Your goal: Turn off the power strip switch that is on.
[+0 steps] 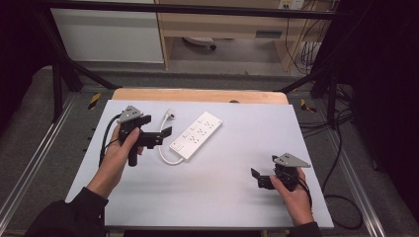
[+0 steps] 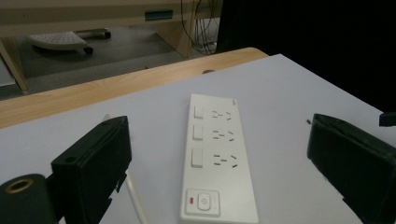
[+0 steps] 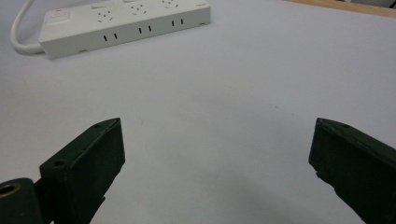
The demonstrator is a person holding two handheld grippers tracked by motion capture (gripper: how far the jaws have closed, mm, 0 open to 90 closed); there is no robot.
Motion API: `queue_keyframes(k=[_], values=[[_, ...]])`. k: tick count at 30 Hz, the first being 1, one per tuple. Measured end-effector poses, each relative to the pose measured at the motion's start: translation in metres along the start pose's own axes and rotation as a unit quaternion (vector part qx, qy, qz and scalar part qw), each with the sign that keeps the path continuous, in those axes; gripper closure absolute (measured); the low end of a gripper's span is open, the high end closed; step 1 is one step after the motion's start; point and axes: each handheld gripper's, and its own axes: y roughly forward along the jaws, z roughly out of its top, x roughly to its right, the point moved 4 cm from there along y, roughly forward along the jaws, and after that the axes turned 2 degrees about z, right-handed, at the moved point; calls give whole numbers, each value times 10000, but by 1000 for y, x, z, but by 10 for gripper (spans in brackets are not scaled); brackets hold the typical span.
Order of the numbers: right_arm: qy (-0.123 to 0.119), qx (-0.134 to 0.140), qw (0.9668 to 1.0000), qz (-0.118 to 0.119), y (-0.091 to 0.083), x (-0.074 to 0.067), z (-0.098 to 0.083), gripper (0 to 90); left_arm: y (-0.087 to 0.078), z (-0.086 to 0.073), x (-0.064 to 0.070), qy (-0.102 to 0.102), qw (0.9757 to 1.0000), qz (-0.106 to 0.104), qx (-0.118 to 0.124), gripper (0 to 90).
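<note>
Left gripper [image 1: 159, 129]: jaws wide, empty, just beside near end of white power strip [image 1: 196, 135]. Right gripper [image 1: 258, 177]: jaws wide, empty, well apart from strip. Strip lies flat mid-mat [image 1: 222, 197], cord [image 1: 165, 157] looping from switch end. Likely rigid, light, smooth plastic; grip across narrow sides.

Pale grey table top [image 1: 207, 192] with wooden far edge, white power strip [image 1: 196, 135] lying flat just ahead of the left gripper [image 1: 157, 128], its white cable [image 1: 165, 158] curling beside it
</note>
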Motion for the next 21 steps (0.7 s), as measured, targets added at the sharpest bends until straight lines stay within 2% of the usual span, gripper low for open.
queue_keyframes(k=[11, 21], values=[[12, -8, 10000, -3, 0, 0, 0, 39, -23, -5, -12, -105, 9999, 110, 57, 64], [12, -13, 10000, -9, 0, 0, 0, 39, -39, -15, -17, -201, 9997, 139, 51, 63]])
